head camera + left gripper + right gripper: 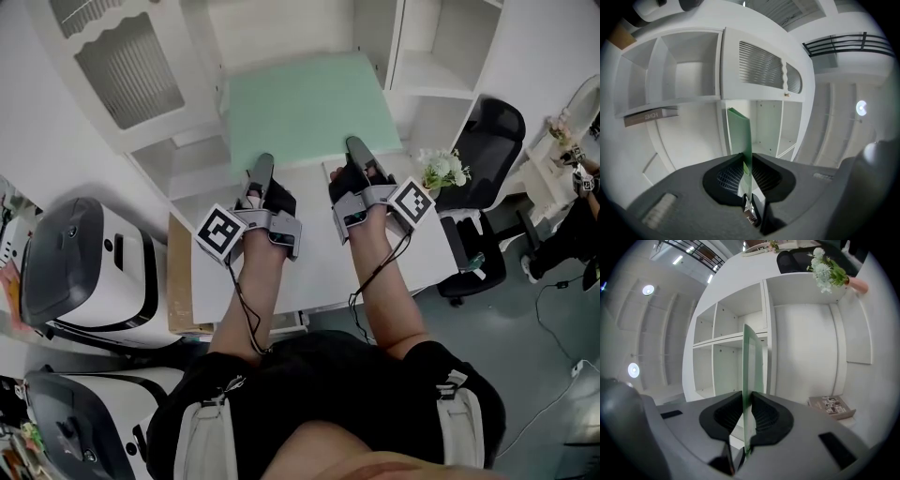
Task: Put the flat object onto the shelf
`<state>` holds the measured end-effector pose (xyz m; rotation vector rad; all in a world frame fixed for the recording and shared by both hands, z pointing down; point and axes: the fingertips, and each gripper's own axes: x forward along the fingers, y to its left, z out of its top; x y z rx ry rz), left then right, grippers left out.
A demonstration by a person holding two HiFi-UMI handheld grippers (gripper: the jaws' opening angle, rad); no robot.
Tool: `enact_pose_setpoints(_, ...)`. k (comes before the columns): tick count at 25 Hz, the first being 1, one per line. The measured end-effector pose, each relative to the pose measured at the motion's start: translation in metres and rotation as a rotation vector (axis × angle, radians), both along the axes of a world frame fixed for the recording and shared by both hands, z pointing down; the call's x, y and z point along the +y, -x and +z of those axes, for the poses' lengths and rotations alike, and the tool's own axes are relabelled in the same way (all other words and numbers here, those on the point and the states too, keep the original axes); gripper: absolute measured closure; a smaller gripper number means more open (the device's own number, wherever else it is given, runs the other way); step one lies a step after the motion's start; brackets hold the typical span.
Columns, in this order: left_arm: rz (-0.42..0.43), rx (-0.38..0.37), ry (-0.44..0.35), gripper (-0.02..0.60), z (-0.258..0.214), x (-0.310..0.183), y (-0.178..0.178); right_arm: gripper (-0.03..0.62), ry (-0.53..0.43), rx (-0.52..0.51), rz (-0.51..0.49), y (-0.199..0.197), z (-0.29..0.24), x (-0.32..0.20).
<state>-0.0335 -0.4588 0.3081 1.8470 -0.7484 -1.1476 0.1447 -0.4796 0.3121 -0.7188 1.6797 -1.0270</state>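
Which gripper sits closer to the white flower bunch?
The right gripper, clamping the thin pale-green flat panel; the white flower bunch stands beside it, the left gripper farther off.

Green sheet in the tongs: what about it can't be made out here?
- Head view: green sheet underside faces away; near edge covered by left tongs and right tongs.
- Gripper views: sheet nearly edge-on, faces barely visible.
- Whether its far edge touches the shelf: cannot tell.

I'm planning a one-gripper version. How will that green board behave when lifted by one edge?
Probably stiff: the green board lies flat though held only at its near edge by the left gripper and right gripper. Likely light: it looks thin edge-on. Its smooth face might slip.
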Motion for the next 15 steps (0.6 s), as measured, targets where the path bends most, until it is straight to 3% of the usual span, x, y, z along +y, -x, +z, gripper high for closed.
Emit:
enact_pose_setpoints(5,-0.031,-0.026,0.006,0.528,-0.002,-0.048,0.009,0.540,0.063,-0.029,-0.029,0.007,0.007,-0.051)
enact_pose_setpoints(15,-0.064,-0.051,0.034,0.528,-0.006,-0.076,0.009,0.540,0.124,-0.053,-0.035,0.008,0.008,-0.081)
